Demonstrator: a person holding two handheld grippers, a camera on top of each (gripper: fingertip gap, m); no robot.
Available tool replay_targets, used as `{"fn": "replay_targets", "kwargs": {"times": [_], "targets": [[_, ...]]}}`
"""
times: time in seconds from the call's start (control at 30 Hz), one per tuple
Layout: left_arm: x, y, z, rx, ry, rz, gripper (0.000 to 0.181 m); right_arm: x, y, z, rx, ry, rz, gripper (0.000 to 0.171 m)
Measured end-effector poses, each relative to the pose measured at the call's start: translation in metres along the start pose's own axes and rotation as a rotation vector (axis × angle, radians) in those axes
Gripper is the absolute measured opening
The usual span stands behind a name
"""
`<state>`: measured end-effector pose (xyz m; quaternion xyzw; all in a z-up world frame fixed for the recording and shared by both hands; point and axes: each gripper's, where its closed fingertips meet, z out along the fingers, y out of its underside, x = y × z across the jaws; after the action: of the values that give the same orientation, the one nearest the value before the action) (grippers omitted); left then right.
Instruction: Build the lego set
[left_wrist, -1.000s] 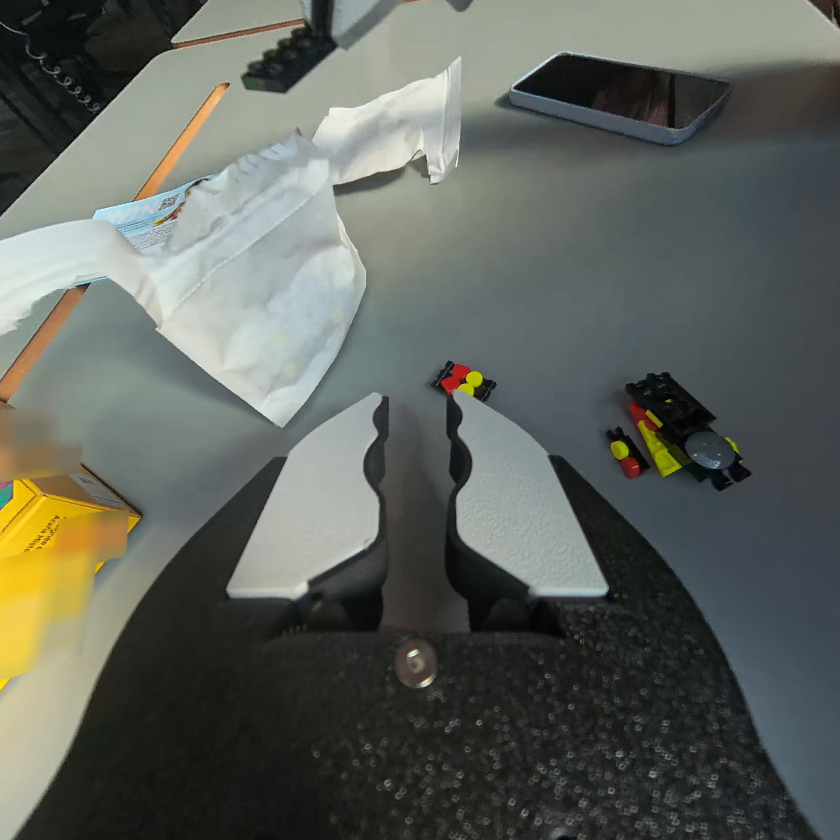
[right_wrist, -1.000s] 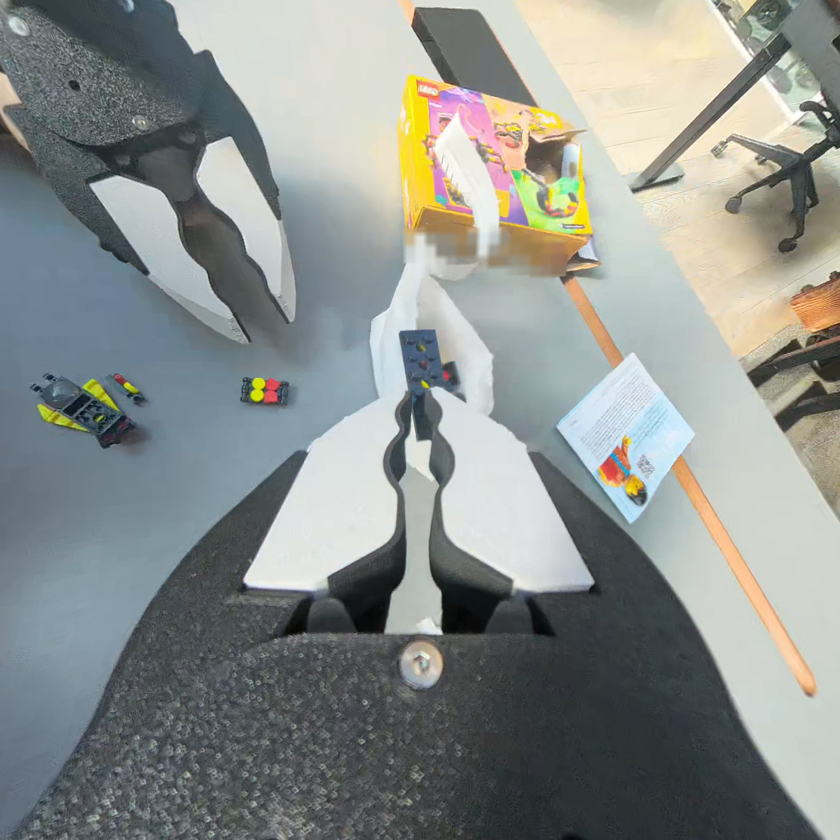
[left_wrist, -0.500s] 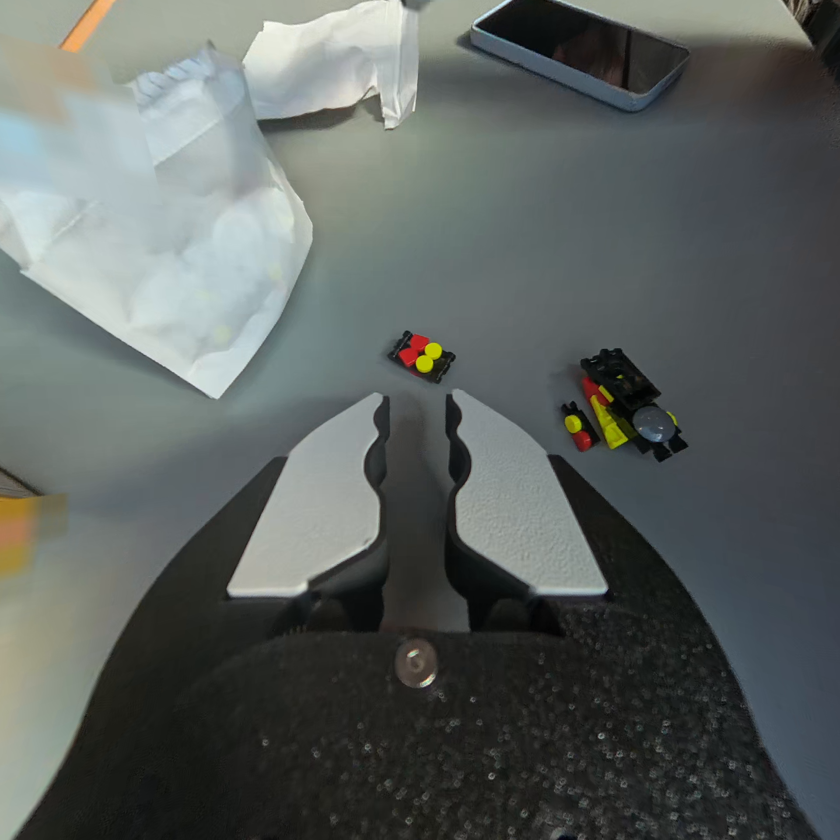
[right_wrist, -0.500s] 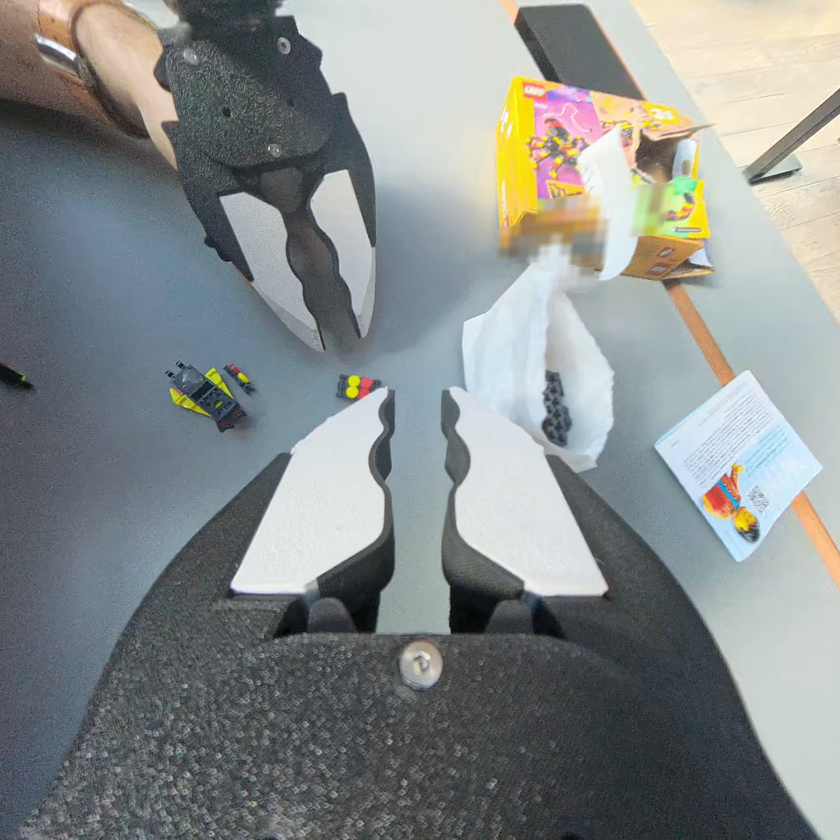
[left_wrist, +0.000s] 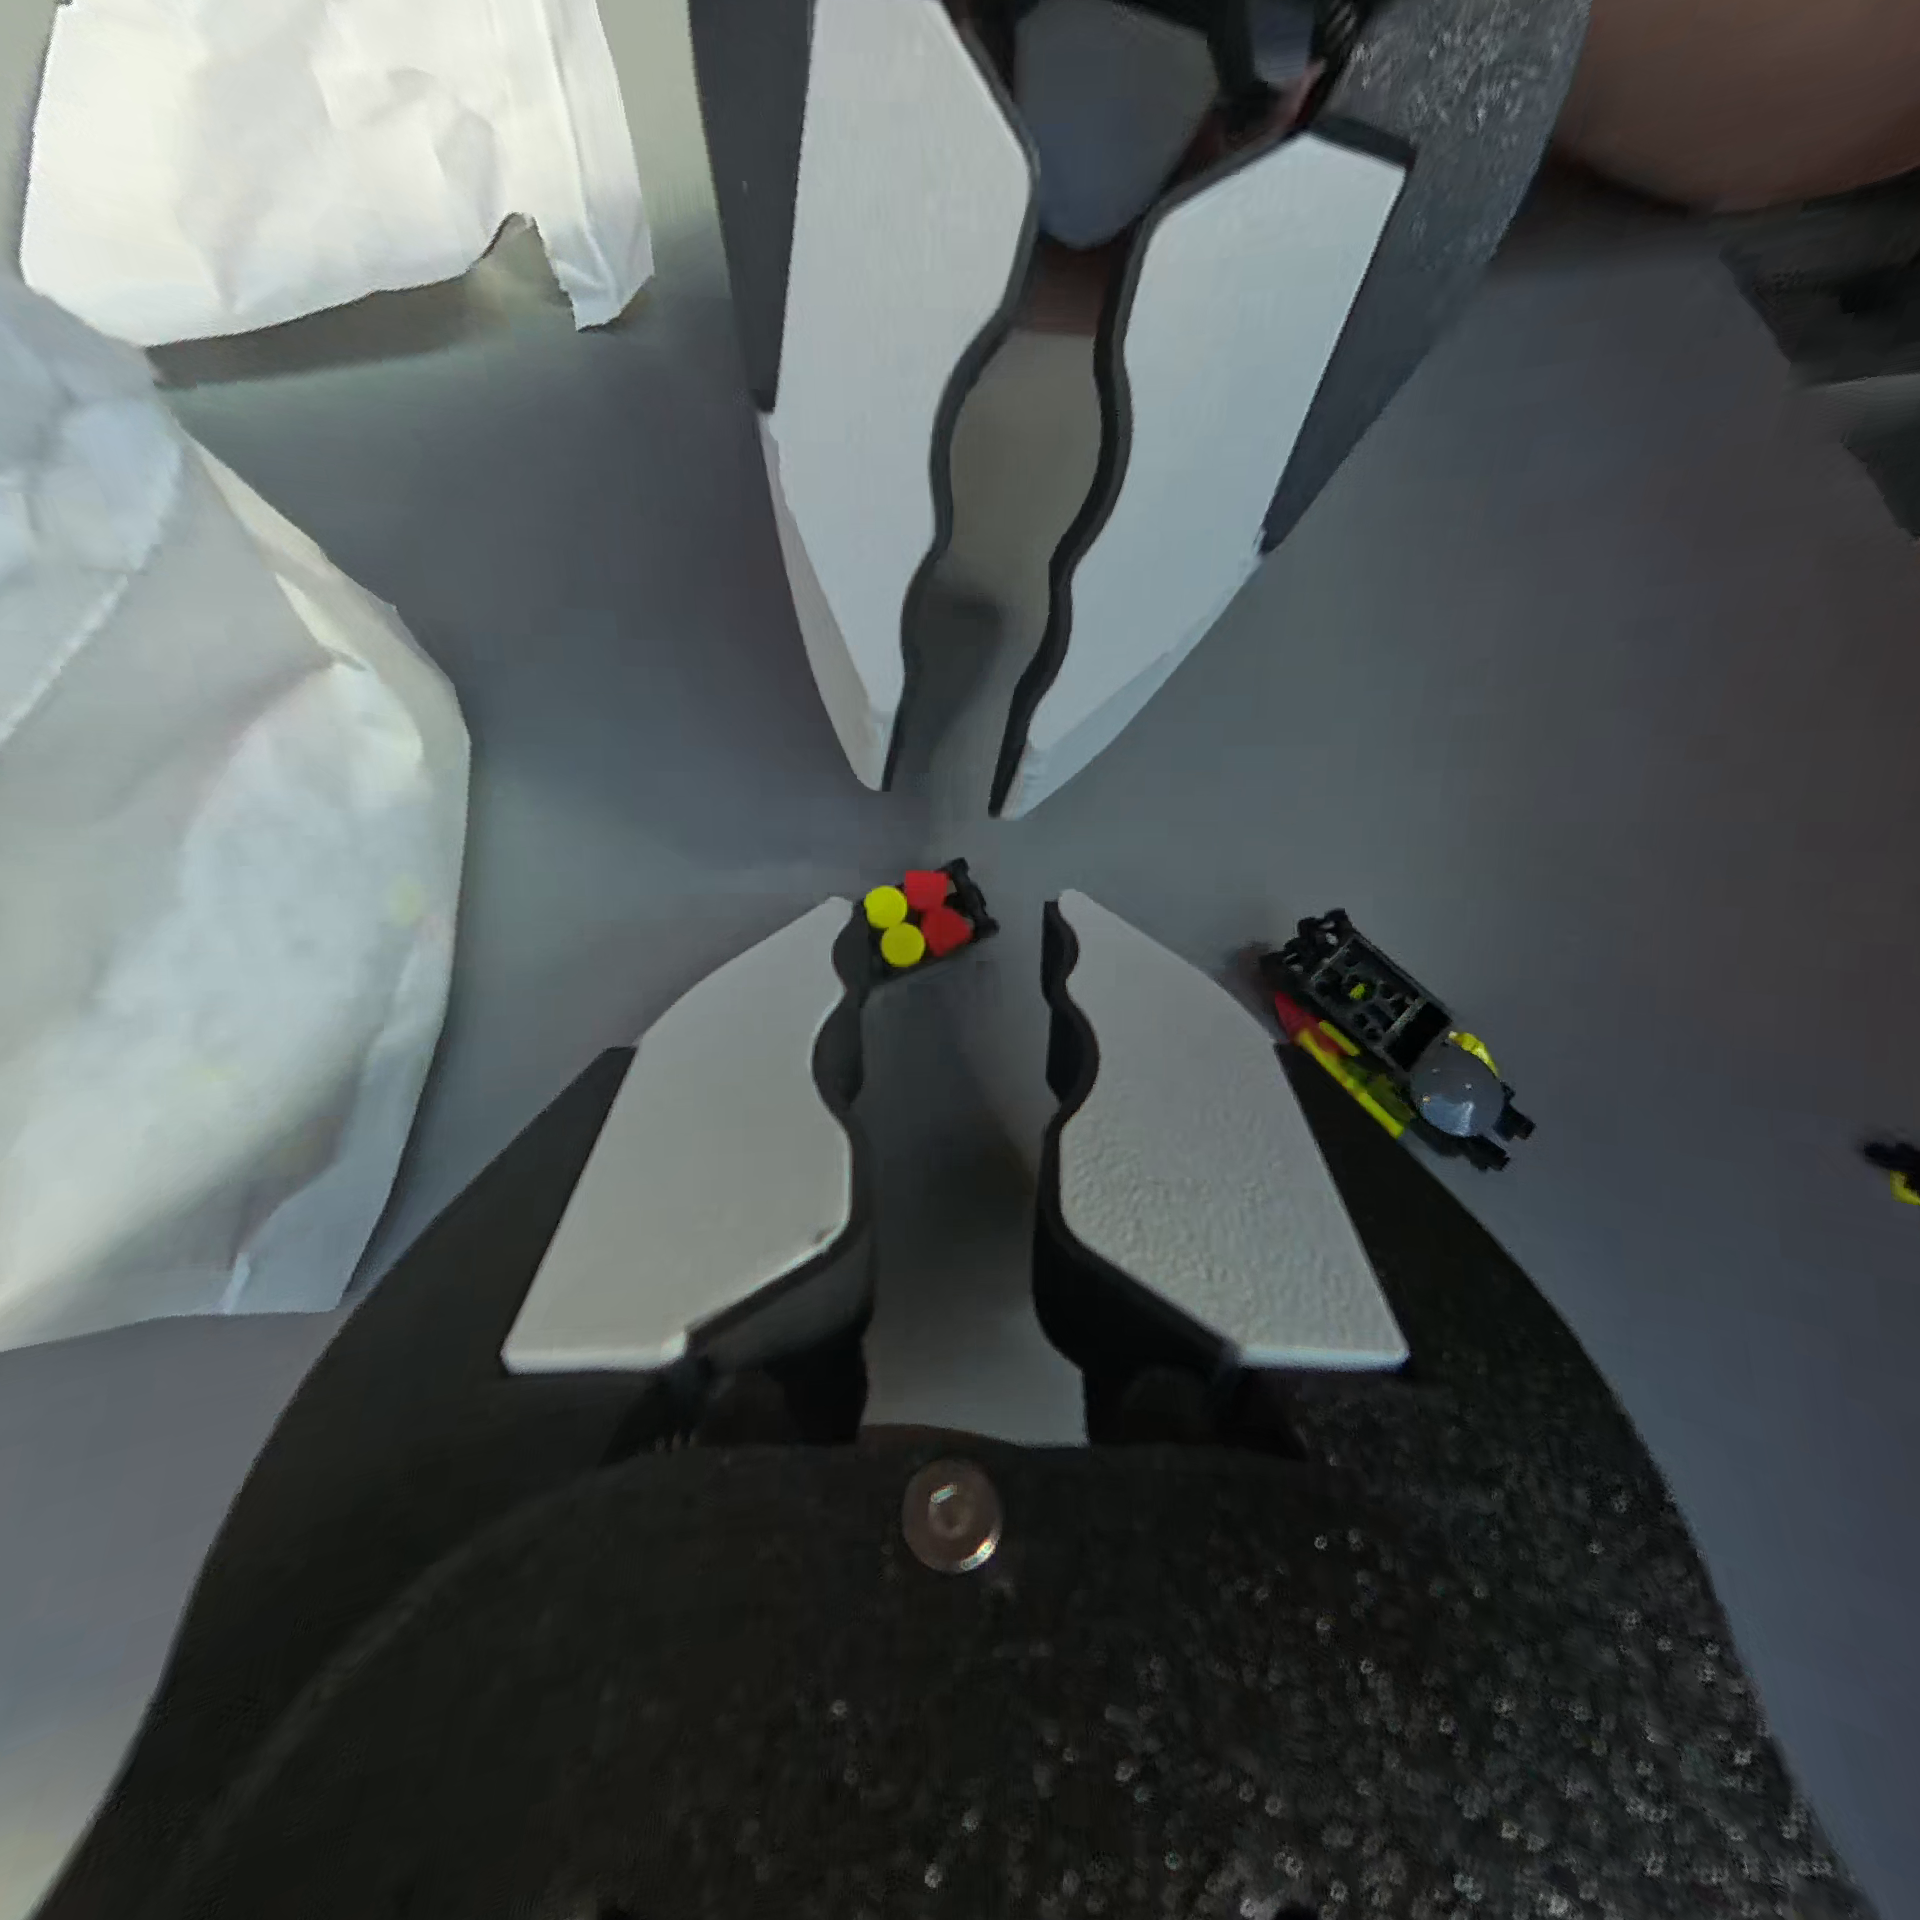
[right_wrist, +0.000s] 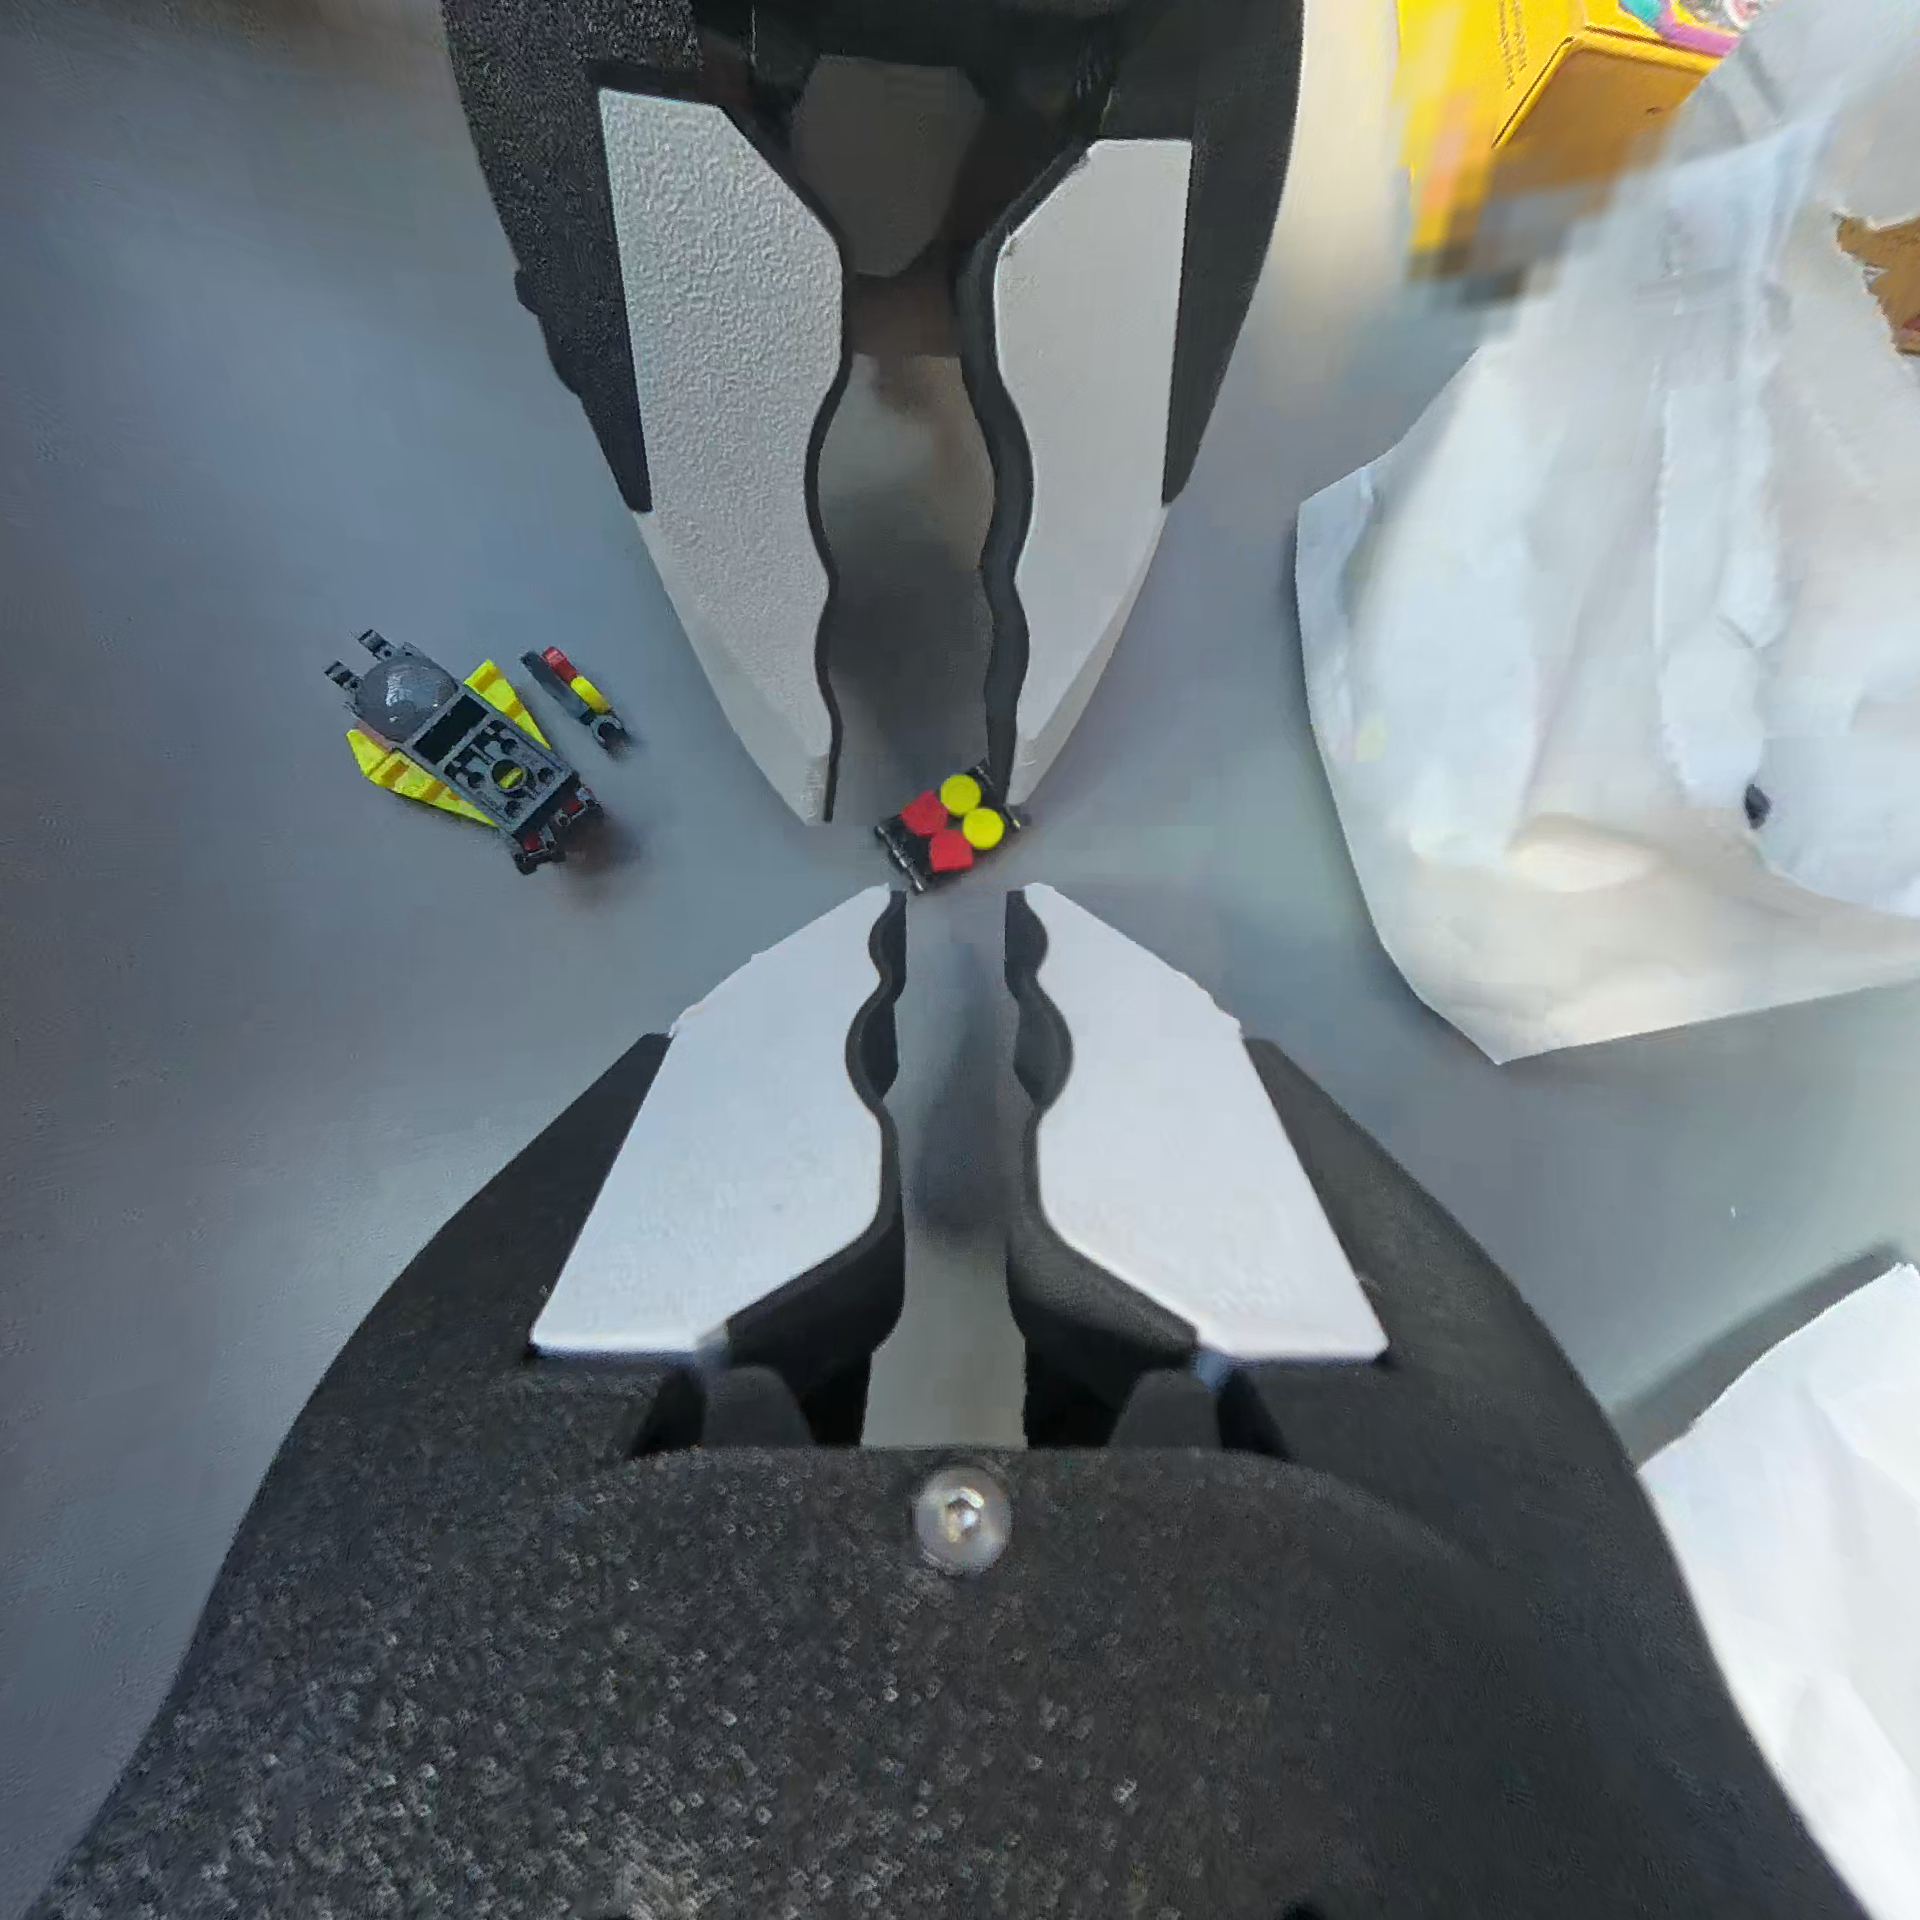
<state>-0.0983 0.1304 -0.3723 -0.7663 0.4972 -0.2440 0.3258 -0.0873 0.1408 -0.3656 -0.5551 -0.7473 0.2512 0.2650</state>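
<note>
Both claws, left (left_wrist: 945, 914) and right (right_wrist: 956, 904), hang released and empty, tips facing across the small plate (left_wrist: 923, 928) lying on the bench (left_wrist: 1558, 727). Pickup seems underway; next, one claw must straddle and pinch it.

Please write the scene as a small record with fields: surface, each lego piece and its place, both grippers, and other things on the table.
surface: grey table
small plate: black, two yellow and two red studs, lying between the two grippers' tips
larger assembly: black and yellow with grey dome, lying apart
thin piece: black bar with red and yellow, beside the larger assembly
left gripper: jaws open, empty, by the small plate
right gripper: jaws open, empty, facing the left one
other: white paper bags, yellow box
</note>
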Motion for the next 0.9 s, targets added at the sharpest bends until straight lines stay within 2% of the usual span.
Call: {"fn": "replay_targets", "kwargs": {"times": [0.1,0.2,0.37,0.53,0.67,0.73,0.9], "targets": [[-0.007,0.012,-0.004,-0.064,-0.109,0.158,0.037,-0.001,0.003,0.002,0.034,0.026,-0.004,0.019],[-0.011,0.004,-0.003,-0.005,-0.146,0.254,0.04,-0.005,0.005,0.011,0.009,0.013,0.036,0.02],[-0.004,0.013,-0.001,-0.068,-0.042,0.164,0.033,0.004,0.009,0.015,-0.027,0.071,0.061,0.019],[-0.015,0.008,-0.004,-0.029,-0.099,0.188,0.033,0.008,0.008,0.011,0.02,0.054,0.105,0.02],[-0.01,0.005,0.002,-0.034,-0.039,0.267,0.033,0.001,0.0,0.017,0.032,0.033,0.107,0.019],[-0.01,0.004,0.005,-0.039,-0.016,0.255,0.024,-0.003,-0.001,0.02,0.023,0.019,0.102,0.019],[-0.012,0.008,0.004,-0.077,-0.125,0.121,0.021,0.001,0.002,0.017,0.015,0.041,0.127,0.02]]}}
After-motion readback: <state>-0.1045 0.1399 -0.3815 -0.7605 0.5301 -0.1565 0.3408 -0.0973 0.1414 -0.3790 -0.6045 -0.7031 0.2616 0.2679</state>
